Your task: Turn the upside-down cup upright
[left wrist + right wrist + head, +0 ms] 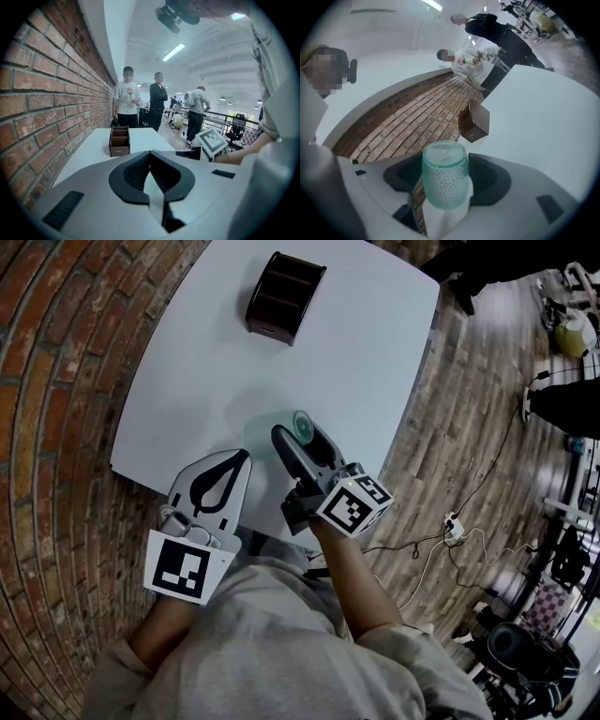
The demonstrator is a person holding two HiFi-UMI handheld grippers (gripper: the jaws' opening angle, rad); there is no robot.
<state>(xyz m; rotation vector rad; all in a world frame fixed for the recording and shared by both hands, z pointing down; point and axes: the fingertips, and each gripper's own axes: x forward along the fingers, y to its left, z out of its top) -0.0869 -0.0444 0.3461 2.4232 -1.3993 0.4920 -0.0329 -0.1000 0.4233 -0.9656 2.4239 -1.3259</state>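
A green-tinted dimpled glass cup (444,180) sits between the jaws of my right gripper (445,164), which is shut on it. The right gripper view shows the table and floor steeply slanted behind the cup, and one flat round end of the cup faces away from the camera. From the head view the cup (301,424) shows as a small teal circle over the near part of the white table (366,352), held by the right gripper (298,434). To its left my left gripper (246,455) is shut with nothing in it, its tips (150,153) meeting over the table's near edge.
A dark brown wooden organizer box (284,294) stands at the table's far end. Brick floor surrounds the table. Cables and a power strip (452,526) lie on the floor at right. Several people (127,101) stand beyond the far end.
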